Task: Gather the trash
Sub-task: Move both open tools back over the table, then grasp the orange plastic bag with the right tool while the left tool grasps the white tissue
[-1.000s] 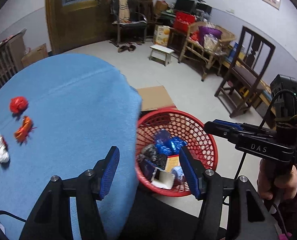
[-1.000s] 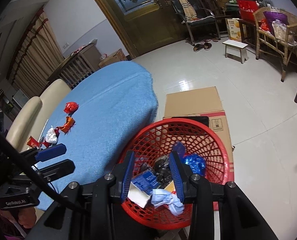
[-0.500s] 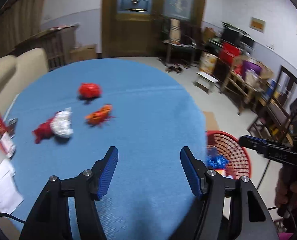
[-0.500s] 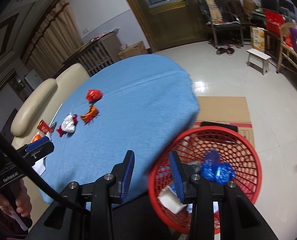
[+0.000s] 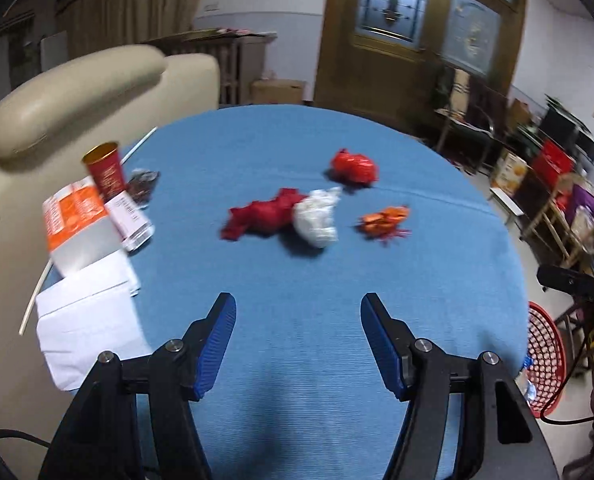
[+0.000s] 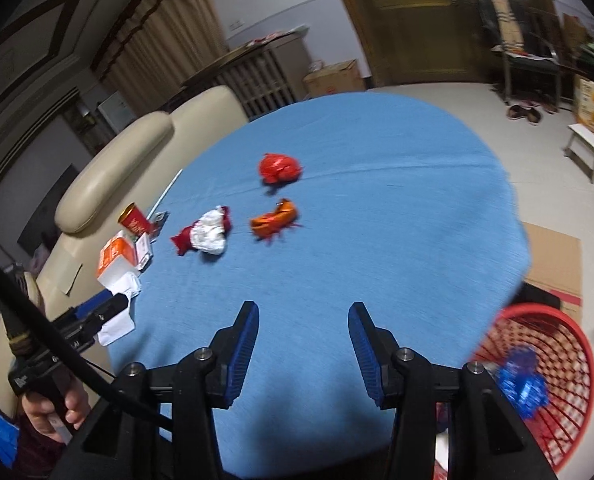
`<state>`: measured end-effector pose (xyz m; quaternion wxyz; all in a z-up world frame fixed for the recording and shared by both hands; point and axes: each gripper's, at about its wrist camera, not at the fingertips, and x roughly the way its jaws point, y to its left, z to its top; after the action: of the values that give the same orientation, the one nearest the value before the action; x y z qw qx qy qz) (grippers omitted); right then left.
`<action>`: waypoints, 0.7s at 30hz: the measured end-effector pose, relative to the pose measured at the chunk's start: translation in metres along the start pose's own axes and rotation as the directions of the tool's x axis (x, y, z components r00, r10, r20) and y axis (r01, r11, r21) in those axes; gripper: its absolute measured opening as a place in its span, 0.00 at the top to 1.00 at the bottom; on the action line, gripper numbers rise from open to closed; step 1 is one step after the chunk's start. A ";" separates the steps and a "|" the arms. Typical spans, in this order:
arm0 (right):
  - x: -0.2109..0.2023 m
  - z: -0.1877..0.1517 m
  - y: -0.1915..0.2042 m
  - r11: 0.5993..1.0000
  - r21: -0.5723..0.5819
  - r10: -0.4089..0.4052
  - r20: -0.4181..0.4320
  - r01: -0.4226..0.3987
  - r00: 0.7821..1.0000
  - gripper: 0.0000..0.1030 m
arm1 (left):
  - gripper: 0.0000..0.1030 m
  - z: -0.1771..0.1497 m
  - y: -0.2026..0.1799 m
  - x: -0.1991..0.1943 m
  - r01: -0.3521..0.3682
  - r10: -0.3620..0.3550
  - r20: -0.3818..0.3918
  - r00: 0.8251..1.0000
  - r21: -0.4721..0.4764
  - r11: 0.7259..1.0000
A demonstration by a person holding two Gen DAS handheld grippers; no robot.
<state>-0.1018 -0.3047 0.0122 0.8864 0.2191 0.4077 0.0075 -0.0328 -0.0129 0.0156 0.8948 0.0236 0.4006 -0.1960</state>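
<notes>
Three pieces of trash lie mid-table on the blue cloth: a red and white crumpled wad point(image 5: 293, 216) point(image 6: 207, 234), a red crumpled ball point(image 5: 355, 166) point(image 6: 279, 168) and an orange wrapper point(image 5: 385, 220) point(image 6: 275, 222). My left gripper point(image 5: 299, 340) hovers open over the near part of the table, nothing between its blue pads. My right gripper point(image 6: 303, 348) also hangs over the near cloth, its jaws opening and empty. The red mesh basket point(image 6: 557, 380) point(image 5: 545, 356) with blue and white trash stands on the floor at the table's right edge.
At the table's left edge sit a red paper cup point(image 5: 105, 172), an orange and white carton point(image 5: 77, 228), white paper point(image 5: 85, 320) and a straw. A beige sofa point(image 5: 57, 96) backs that side. Flattened cardboard point(image 6: 553, 256) lies on the floor; chairs and clutter line the far wall.
Both grippers swung left from above the basket to over the table. The right gripper's jaws have widened. The trash pieces now lie straight ahead in both views.
</notes>
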 end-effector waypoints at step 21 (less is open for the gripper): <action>0.169 0.086 0.030 0.983 0.178 0.074 -0.167 -0.044 0.983 0.51 | 0.36 -0.005 0.057 0.033 -0.030 0.023 -0.076 0.997 -0.095 0.995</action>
<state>0.0781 -0.2784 -0.0482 0.8245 0.3062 0.4755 0.0173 0.0045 0.0297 -0.0189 0.8819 -0.0069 0.4422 -0.1634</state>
